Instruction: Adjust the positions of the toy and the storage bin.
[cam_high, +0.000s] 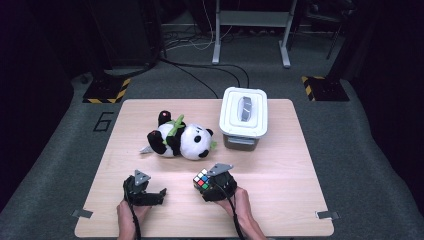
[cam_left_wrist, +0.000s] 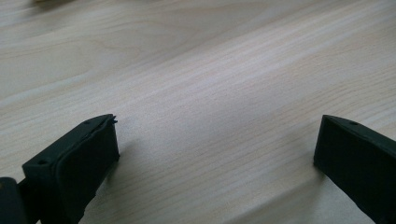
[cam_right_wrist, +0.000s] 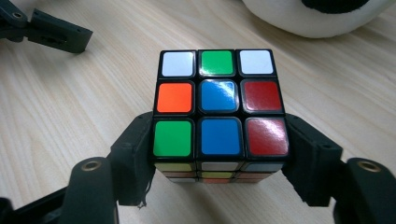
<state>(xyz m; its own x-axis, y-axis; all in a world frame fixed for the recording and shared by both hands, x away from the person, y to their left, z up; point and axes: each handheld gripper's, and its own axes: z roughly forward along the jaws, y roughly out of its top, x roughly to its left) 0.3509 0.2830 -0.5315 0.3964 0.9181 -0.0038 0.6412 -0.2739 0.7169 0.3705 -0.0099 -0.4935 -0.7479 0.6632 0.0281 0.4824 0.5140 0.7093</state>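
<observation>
A scrambled colour cube (cam_right_wrist: 219, 107) rests on the wooden table (cam_high: 280, 200) between the jaws of my right gripper (cam_right_wrist: 219, 140). The black pads (cam_right_wrist: 135, 149) stand close beside its left and right sides without clearly pressing on it. In the high view the cube (cam_high: 201, 179) sits at the tip of the right gripper (cam_high: 204, 183), near the table's front middle. My left gripper (cam_high: 152, 188) lies low at the front left; its jaws (cam_left_wrist: 217, 140) stand wide apart over bare wood with nothing between them.
A plush panda (cam_high: 180, 139) lies on its back at the table's middle, just beyond the cube. A grey box with a white lid (cam_high: 243, 117) stands at the back right. Part of the left gripper (cam_right_wrist: 46, 30) shows in the right gripper view.
</observation>
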